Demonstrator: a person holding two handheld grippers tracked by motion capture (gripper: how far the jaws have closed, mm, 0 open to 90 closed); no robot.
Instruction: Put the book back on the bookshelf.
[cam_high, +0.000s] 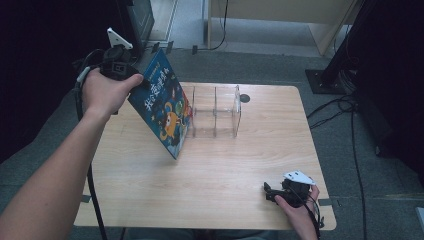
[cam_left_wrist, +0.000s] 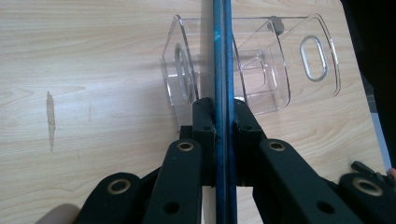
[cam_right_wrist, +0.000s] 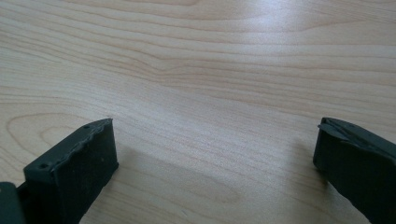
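Observation:
A blue picture book (cam_high: 162, 102) with a cartoon cover hangs tilted above the left part of the wooden table (cam_high: 210, 170). My left gripper (cam_high: 140, 80) is shut on its upper edge. In the left gripper view the book's thin blue edge (cam_left_wrist: 222, 60) runs straight up between the closed jaws, with my left gripper (cam_left_wrist: 223, 122) clamped on it. A clear acrylic divider rack (cam_high: 215, 111) stands just right of the book, and its slots (cam_left_wrist: 261, 70) lie beyond the book's edge. My right gripper (cam_high: 268, 192) rests open low over the table near the front right corner, its fingertips (cam_right_wrist: 74, 163) wide apart over bare wood.
A dark round hole (cam_high: 244, 98) sits in the tabletop behind the rack. Black cables (cam_high: 345, 107) and a stand base (cam_high: 330, 80) lie on the grey floor to the right. A dark streak (cam_left_wrist: 50, 119) marks the wood.

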